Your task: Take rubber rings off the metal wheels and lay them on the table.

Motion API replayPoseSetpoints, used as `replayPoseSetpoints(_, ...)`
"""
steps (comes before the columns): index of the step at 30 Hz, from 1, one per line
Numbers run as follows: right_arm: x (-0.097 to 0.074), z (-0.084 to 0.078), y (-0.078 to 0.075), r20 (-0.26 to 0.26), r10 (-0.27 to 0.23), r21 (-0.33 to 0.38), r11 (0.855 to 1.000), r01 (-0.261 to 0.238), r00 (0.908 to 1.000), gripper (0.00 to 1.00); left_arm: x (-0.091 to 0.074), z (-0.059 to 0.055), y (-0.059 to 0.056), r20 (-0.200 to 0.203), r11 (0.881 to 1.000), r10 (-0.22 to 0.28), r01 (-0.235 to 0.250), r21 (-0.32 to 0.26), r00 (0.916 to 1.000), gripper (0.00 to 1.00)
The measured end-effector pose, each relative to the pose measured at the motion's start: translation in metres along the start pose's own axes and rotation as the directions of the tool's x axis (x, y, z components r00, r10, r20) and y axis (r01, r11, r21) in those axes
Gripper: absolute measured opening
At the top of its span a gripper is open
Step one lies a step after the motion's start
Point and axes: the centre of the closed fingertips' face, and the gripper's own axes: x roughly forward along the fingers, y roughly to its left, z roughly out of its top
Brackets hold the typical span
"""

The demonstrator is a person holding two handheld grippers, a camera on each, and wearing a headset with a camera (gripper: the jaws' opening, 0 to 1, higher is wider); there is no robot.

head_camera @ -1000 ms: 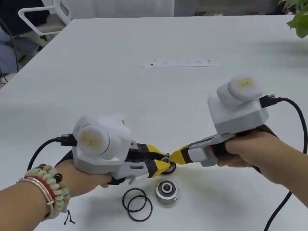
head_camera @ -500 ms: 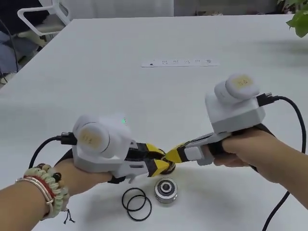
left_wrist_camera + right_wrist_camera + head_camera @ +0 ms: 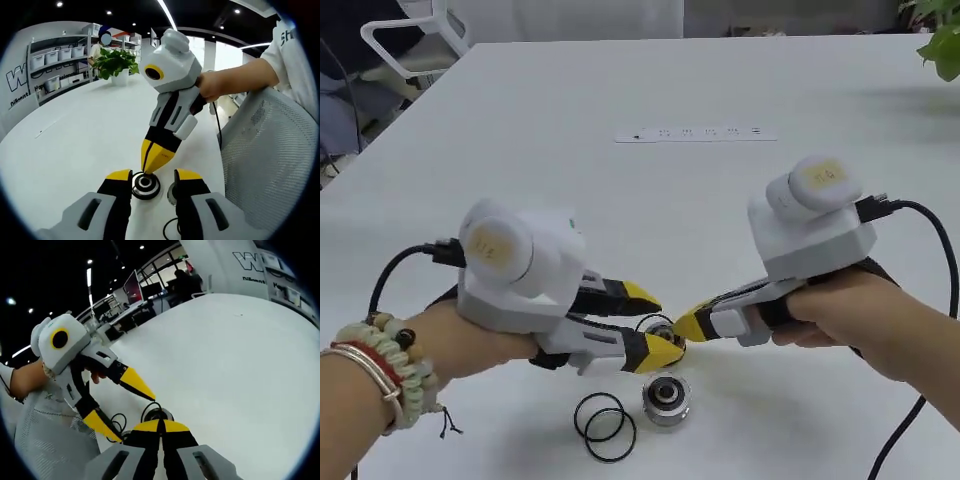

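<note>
**Down at the near edge of the surface [image 3: 620,200]: wheel sits between the left fingers**

So the left gripper [image 3: 652,322] has its fingers [image 3: 119,176] spread wide, and a wheel [image 3: 145,185] lies flat on the surface right in the gap between them, touching neither as far as I can see. The right gripper [image 3: 686,325] comes in from the opposite side with its fingers [image 3: 150,429] pressed together, tips right at the wheel's top. A thin black ring [image 3: 149,409] loops up off that wheel by the tips; can't tell if it's actually pinched.

Both grippers are held low and nearly level, pointing at each other, left hand [image 3: 470,345] and right hand [image 3: 830,310] wrapped around the handles.

Closer to the person, a second wheel [image 3: 666,394] stands just beside two loose rings [image 3: 605,425] that overlap flat on the surface.
</note>
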Motion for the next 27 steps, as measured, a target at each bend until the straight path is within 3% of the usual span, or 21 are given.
replayPoseSetpoints(2,-0.001,0.001,0.000,0.002,-0.001,-0.001,1.000,0.001,1.0000,0.00,-0.007,0.013,-0.011,0.034,0.999,-0.046,0.047,-0.022,0.9983,0.45)
replayPoseSetpoints(5,-0.003,0.003,-0.001,0.009,-0.003,-0.001,1.000,0.003,1.0000,0.00,-0.015,0.024,-0.015,0.036,0.999,-0.049,0.049,0.003,0.9982,0.60)
replayPoseSetpoints(8,-0.004,0.003,-0.004,0.008,-0.013,-0.009,1.000,0.013,0.9999,0.00,-0.025,0.036,-0.017,0.026,1.000,-0.016,0.015,0.024,0.9995,0.63)
replayPoseSetpoints(10,-0.006,0.001,-0.007,0.000,-0.023,-0.017,1.000,0.023,0.9997,0.00,-0.031,0.045,-0.021,0.051,0.999,-0.014,0.011,0.045,0.9986,0.63)
replayPoseSetpoints(14,-0.008,0.003,-0.011,0.007,-0.027,-0.012,1.000,0.027,0.9996,0.00,-0.043,0.052,-0.029,0.060,0.997,-0.005,0.001,0.071,0.9982,0.65)
replayPoseSetpoints(17,-0.010,0.005,-0.011,0.019,-0.026,-0.006,1.000,0.027,0.9995,0.00,-0.048,0.049,-0.030,0.049,0.997,0.004,-0.008,0.083,0.9988,0.66)
replayPoseSetpoints(21,-0.012,0.008,-0.010,0.032,-0.024,0.002,1.000,0.023,0.9992,0.00,-0.058,0.032,-0.024,-0.004,0.996,0.043,-0.043,0.073,0.9991,0.67)
replayPoseSetpoints(27,-0.013,0.010,-0.007,0.038,-0.019,0.005,1.000,0.019,0.9991,0.00,-0.076,0.014,-0.017,-0.042,0.991,0.117,-0.114,0.077,0.9922,0.72)
